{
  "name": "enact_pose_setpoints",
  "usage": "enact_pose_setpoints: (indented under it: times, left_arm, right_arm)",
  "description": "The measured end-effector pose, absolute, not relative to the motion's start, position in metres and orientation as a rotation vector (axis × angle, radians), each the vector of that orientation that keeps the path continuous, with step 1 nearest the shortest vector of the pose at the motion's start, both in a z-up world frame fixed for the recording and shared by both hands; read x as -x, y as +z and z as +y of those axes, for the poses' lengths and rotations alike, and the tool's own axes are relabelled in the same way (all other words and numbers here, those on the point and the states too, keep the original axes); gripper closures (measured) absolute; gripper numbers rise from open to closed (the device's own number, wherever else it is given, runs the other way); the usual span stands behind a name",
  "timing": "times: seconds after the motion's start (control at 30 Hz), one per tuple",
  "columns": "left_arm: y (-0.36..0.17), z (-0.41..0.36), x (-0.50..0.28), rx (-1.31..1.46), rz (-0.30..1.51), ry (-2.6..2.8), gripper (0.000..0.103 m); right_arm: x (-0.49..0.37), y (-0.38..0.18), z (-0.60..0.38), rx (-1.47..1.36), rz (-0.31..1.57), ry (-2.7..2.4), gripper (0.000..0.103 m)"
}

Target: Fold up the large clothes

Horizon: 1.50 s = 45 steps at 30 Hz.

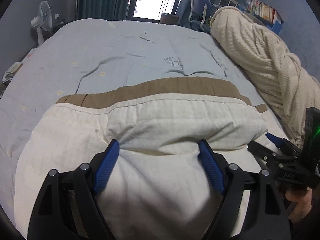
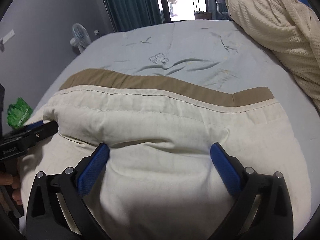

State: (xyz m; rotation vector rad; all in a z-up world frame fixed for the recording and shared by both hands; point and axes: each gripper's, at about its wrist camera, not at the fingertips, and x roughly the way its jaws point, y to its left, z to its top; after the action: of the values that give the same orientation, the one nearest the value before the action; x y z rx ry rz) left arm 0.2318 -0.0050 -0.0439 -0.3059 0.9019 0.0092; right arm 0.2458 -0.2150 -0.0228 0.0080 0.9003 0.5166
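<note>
The quilt [image 1: 152, 120], cream w/ a tan band [image 1: 160, 89] along its far edge, lies folded on the bed [image 1: 124, 46], near the foot end, w/ bare blue sheet beyond the band. A cream blanket [image 1: 260, 56] is heaped along the bed's side to the right of the quilt.

Left gripper [image 1: 159, 150] is over the near part of the quilt, fingers spread wide, blue pads [image 1: 107, 166] resting against a puffy ridge of cloth, one each side. They bracket it, not pinch it. Right gripper [image 2: 160, 152] is the same: spread wide, pads [image 2: 225, 170] touching the fold's bulge, nothing clamped. Both sit side by side on the quilt's near edge, the right one toward the blanket side.

My read: step in hand is getting a grip on the near folded edge for the next fold toward the band. To do it well:
- push pads deeper under the ridge so all layers go in, not just the top skin
- squeeze both sides together, approx. level
- lift evenly, else the filling sags and the fold skews
- aim the near edge to land parallel w/ the band
- keep clear of the blanket so nothing snags.
</note>
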Motion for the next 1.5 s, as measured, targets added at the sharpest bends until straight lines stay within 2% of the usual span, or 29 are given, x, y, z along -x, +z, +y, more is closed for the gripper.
enact_pose_setpoints:
  times: [0.3,0.4,0.87,1.13,1.5]
  left_arm:
    - [-0.027,0.002,-0.177,0.299,0.848,-0.04,0.025]
    - [-0.022,-0.002,-0.158,0.263,0.843,-0.018,0.021]
    - [0.017,-0.037,-0.05,0.166,0.783,0.04,0.015]
    - [0.032,-0.054,-0.016,0.174,0.71,0.032,0.009]
    - [0.029,-0.076,0.014,0.18,0.701,0.031,0.008]
  right_arm:
    - [-0.216,-0.012,-0.247,-0.064,0.85,0.491,0.007]
    - [-0.199,-0.008,-0.254,-0.032,0.832,0.475,0.007]
    - [-0.136,0.005,-0.302,-0.023,0.805,0.455,0.007]
    - [-0.098,0.02,-0.314,-0.029,0.754,0.472,0.007]
    - [-0.046,0.017,-0.328,-0.041,0.764,0.484,0.007]
